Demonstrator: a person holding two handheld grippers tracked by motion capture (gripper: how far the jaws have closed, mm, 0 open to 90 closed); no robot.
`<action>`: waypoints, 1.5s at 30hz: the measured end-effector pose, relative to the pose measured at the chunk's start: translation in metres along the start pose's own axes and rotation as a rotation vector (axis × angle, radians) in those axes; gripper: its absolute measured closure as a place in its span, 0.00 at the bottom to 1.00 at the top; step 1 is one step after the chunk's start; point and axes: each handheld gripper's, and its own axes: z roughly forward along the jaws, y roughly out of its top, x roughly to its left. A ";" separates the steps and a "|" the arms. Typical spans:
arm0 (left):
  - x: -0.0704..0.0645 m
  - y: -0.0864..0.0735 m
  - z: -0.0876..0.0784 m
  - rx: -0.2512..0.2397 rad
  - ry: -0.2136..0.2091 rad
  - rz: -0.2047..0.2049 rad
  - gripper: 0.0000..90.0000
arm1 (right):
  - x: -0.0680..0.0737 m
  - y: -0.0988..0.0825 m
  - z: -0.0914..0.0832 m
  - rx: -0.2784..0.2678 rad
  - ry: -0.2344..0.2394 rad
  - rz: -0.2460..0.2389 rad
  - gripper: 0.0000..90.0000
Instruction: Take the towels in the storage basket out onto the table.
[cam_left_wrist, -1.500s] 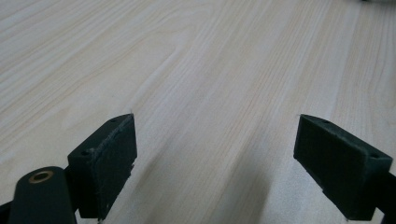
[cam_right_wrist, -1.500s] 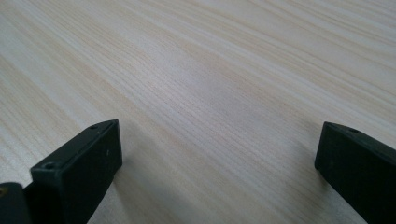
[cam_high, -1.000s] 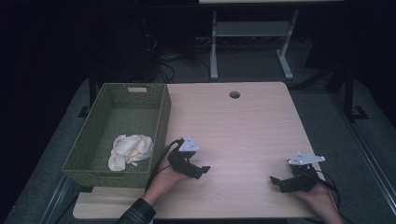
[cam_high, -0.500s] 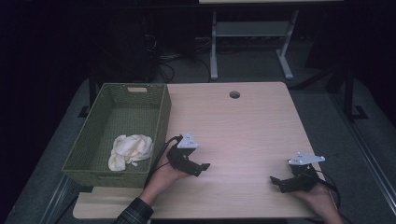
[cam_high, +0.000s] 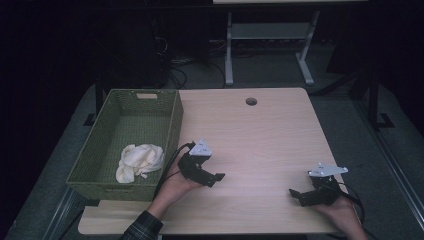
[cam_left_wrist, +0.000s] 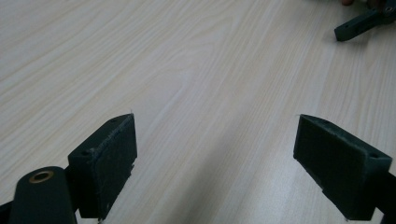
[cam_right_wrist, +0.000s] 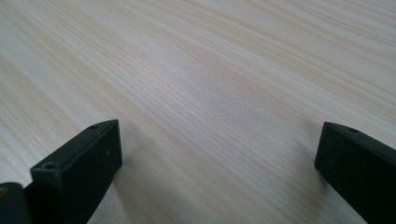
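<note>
Both the left tongs (cam_high: 218, 177) and right tongs (cam_high: 294, 193) rest wide apart and empty on the counter (cam_high: 260, 135), while the cloth (cam_high: 140, 160) lies in the basket (cam_high: 172, 125), whose near wall could snag a low reach.

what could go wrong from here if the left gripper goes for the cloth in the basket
The cloth lies low inside the green basket, so the left gripper, now open over bare table, might clip the near wall going in. Its cable trails by that wall and could snag. The cloth is crumpled, so the jaws may catch only a fold.
</note>
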 end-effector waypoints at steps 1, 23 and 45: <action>0.000 0.001 0.000 -0.001 0.002 -0.004 0.14 | 0.000 0.000 0.000 -0.001 0.000 0.001 0.01; 0.004 0.024 -0.018 0.015 0.008 0.022 0.14 | 0.000 0.000 0.000 -0.001 0.000 0.001 0.01; 0.021 0.041 -0.045 0.027 0.011 0.026 0.15 | 0.000 0.000 0.000 -0.001 0.000 0.001 0.01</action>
